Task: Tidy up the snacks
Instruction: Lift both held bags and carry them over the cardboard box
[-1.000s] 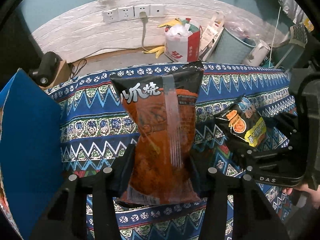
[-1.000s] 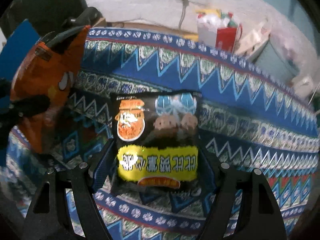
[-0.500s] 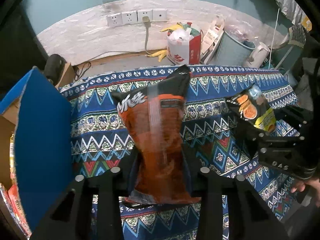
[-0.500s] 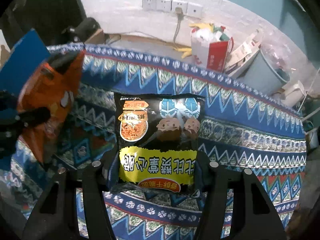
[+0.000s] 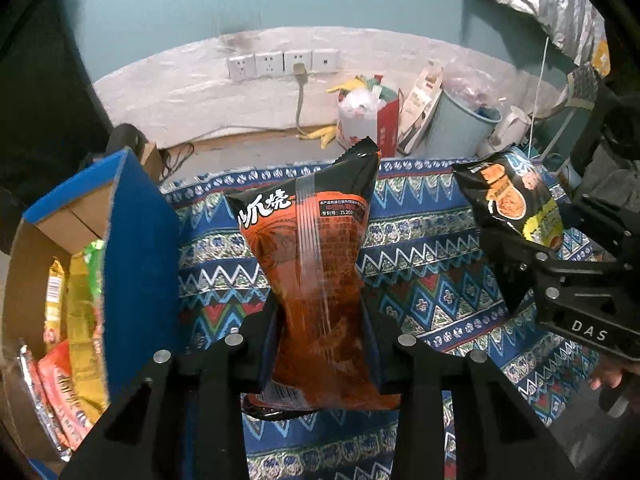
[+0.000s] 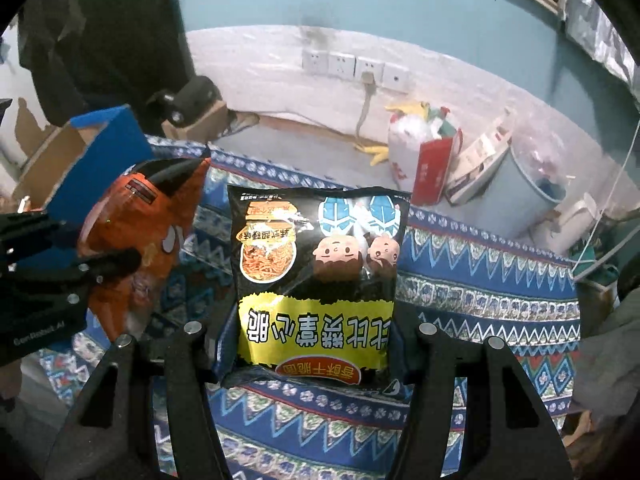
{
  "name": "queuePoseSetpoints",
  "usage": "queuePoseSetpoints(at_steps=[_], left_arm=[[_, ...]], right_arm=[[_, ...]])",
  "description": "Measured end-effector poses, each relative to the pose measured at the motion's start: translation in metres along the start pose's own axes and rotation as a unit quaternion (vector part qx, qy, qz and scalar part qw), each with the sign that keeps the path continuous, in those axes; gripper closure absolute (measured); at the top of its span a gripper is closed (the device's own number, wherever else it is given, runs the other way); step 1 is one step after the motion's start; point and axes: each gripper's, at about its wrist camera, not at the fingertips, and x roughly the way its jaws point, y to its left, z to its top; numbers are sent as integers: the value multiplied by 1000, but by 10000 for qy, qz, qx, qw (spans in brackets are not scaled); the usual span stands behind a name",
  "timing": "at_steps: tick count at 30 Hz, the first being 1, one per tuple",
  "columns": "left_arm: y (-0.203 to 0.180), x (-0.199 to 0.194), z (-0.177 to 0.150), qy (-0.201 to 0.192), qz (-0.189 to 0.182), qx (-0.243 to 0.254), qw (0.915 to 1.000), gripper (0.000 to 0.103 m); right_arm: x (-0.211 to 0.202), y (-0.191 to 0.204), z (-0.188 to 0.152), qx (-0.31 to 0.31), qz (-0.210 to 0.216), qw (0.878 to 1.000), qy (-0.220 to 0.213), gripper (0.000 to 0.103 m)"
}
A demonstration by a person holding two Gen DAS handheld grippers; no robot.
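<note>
Both snack bags have risen off the patterned cloth (image 5: 420, 264) since a second ago, and more of the blue cardboard box (image 5: 136, 240) with its packets now shows at the left. Left claw (image 5: 320, 344) has just closed and is clamped on the orange bag (image 5: 312, 264), held upright in the air beside the box. Right claw (image 6: 312, 344) likewise closed in earlier in that second and now grips the black-and-yellow bag (image 6: 316, 264) by its lower end, above the cloth.

Both wrist cams tilt down, close over patterned cloth (image 5: 420, 240), sharing sockets (image 6: 352, 66)
</note>
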Motion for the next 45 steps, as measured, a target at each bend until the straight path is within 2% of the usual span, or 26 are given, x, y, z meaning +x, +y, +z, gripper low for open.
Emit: queuePoseSetpoints(at_steps=[12,19,29,45], left_arm=[[19,-52,-9,-421,82,-132,9990,67],[31,-76,-11,-588,-14,-325,9977,67],[49,-102,-18,-836,166,-397,9956,67],[116,-121,-39,-910,398,-1079,9892,67]], right_arm=[[-42,27,13,-90,203,9988,-435,44],[-59,44,23,-196,378,9974,-584,44],[-65,71,35,-372,553,9951,-725,44],[-54,144,62,-778,992,9899,-646,44]])
